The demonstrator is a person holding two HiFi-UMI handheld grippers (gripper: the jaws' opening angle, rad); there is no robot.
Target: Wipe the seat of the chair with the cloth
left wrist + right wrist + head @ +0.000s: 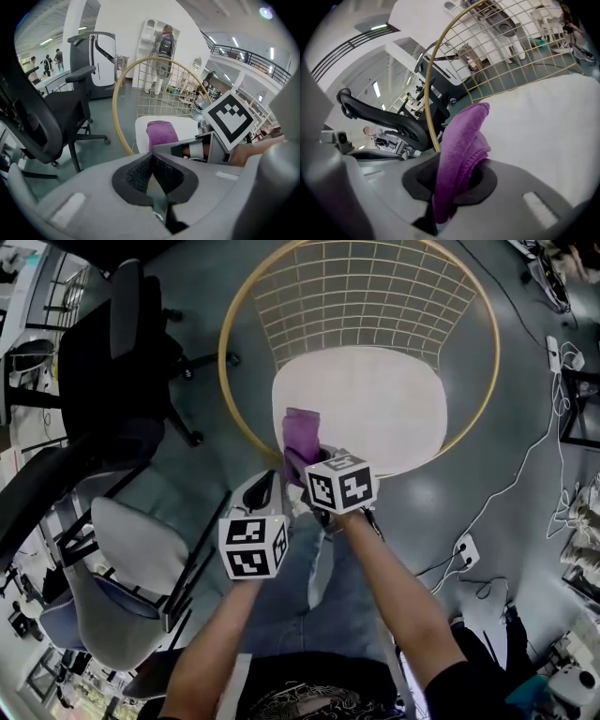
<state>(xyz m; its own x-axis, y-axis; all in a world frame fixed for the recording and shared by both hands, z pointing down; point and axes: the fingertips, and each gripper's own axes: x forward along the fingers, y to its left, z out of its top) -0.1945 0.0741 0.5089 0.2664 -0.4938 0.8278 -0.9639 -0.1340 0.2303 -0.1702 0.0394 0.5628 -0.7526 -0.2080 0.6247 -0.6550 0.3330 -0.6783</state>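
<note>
While the right tool (454, 180) grips the cloth (461, 136), grey floor (525, 474) surrounds the seat (375, 399)

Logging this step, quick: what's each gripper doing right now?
Left gripper: closed, empty.
Right gripper: closed on the cloth.
</note>
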